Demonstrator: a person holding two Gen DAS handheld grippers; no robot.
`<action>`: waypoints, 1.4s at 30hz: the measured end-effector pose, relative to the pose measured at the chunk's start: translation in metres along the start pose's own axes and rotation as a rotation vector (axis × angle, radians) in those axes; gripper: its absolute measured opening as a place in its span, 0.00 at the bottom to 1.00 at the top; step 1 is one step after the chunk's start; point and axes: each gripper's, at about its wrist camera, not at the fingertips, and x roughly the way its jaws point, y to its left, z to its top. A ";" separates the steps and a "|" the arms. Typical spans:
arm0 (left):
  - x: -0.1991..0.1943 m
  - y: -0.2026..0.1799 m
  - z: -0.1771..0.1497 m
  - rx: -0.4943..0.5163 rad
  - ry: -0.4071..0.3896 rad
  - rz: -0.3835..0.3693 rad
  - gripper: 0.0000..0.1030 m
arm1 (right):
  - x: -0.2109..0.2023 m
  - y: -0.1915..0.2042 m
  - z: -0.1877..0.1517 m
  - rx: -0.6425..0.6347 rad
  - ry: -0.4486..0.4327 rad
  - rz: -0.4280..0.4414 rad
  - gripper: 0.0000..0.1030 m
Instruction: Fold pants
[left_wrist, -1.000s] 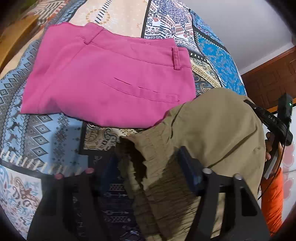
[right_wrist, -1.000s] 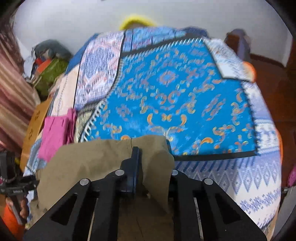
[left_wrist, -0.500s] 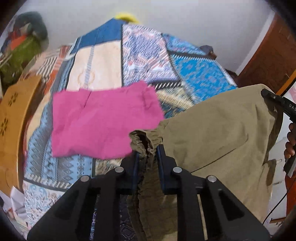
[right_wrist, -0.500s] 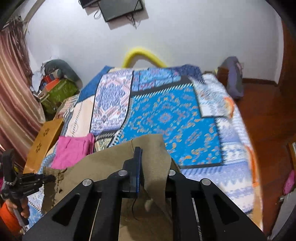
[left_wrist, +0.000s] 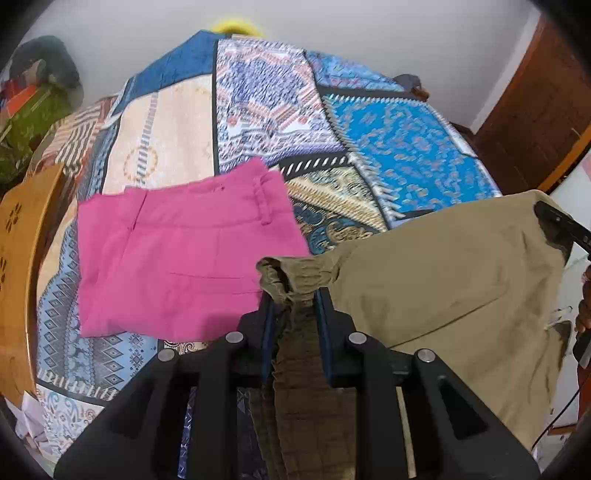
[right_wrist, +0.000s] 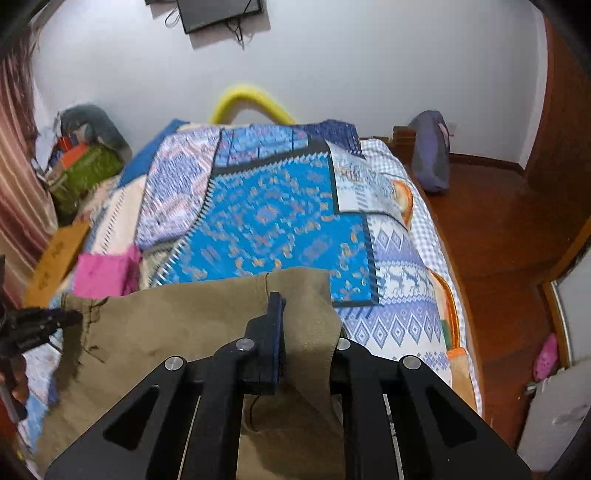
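Above the bed's (right_wrist: 391, 273) near edge, khaki pants (left_wrist: 443, 280) hang stretched btwn both grippers: left gripper (left_wrist: 293, 299) clamps the gathered waistband, right gripper (right_wrist: 306, 314) pinches the other edge. Pink pants (left_wrist: 177, 258) lie folded beside; blue quilt area beyond sits open.

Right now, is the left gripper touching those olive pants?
Touching. The left wrist view shows the left gripper clamped shut on the olive pants' gathered waistband.
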 end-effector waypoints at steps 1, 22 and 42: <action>0.003 0.002 0.000 -0.009 0.003 -0.003 0.20 | 0.000 -0.002 -0.001 0.002 -0.005 0.000 0.09; -0.136 -0.009 -0.025 -0.013 -0.177 -0.120 0.11 | -0.135 0.029 -0.018 -0.061 -0.168 0.073 0.09; 0.016 0.029 0.009 -0.228 0.055 -0.294 0.57 | -0.041 -0.026 -0.046 0.054 -0.030 0.055 0.09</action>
